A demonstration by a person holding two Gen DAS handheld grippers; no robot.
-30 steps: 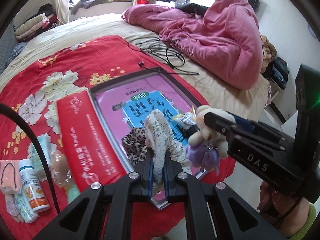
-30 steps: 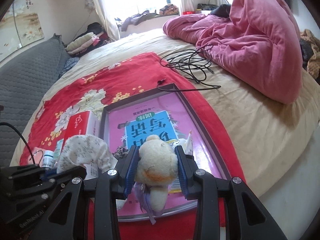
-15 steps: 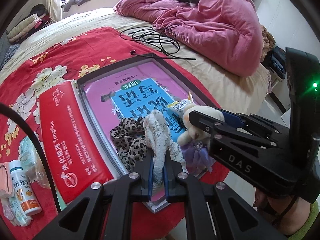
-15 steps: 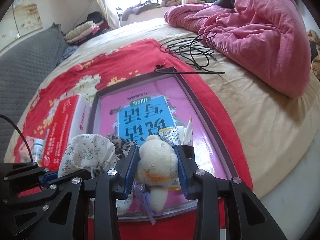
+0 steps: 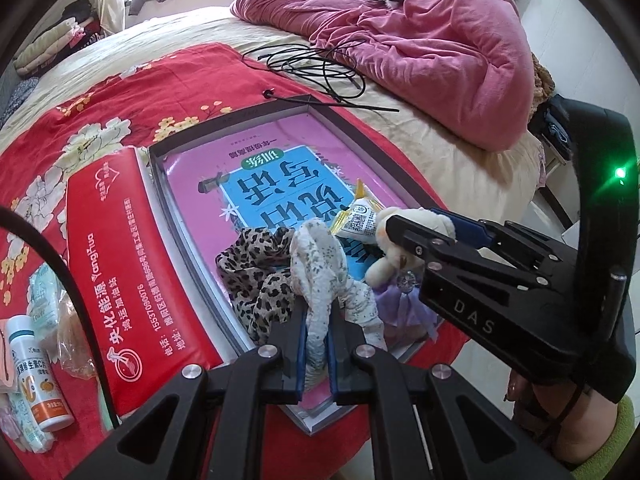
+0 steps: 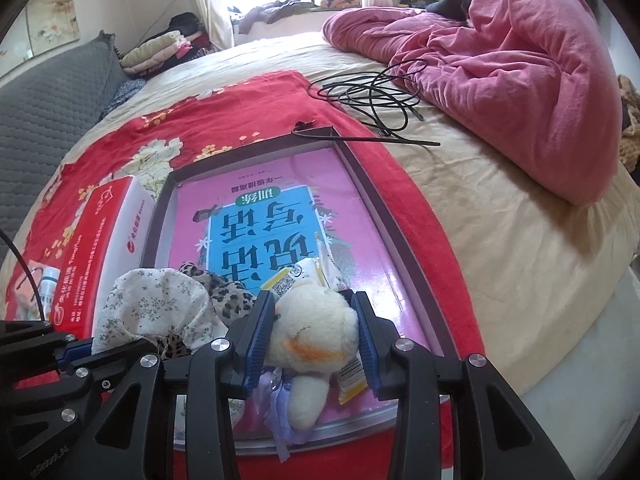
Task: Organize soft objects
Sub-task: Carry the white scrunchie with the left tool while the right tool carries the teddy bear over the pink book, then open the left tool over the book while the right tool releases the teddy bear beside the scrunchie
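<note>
My left jaws (image 5: pixel 317 354) pinch a white floral cloth (image 5: pixel 320 264), their blue pads tight on its bunched fabric. The cloth hangs over the near end of a shallow tray (image 5: pixel 188 240), draped against a leopard scarf (image 5: pixel 256 276) that lies crumpled on the tray's pink book (image 5: pixel 280 160). My right jaws (image 6: pixel 310 344) sit on either side of a cream plush toy (image 6: pixel 316 328) with a lilac dress; they have just been easing apart, and the pads look to be barely touching its head, so the toy rests on the tray between them more than in a firm grip. A yellow snack packet (image 5: pixel 354 216) lies just beyond the toy, touching it. To the left of the tray, right beside it, stands a red box (image 5: pixel 116 260). Farther left on the red flowered blanket (image 5: pixel 120 92) are a small bottle (image 5: pixel 38 380) and some plastic wrappers. Beyond the tray a black cable (image 5: pixel 316 64) is coiled on the bed, with a pink quilt (image 5: pixel 420 40) heaped at the far right.
</note>
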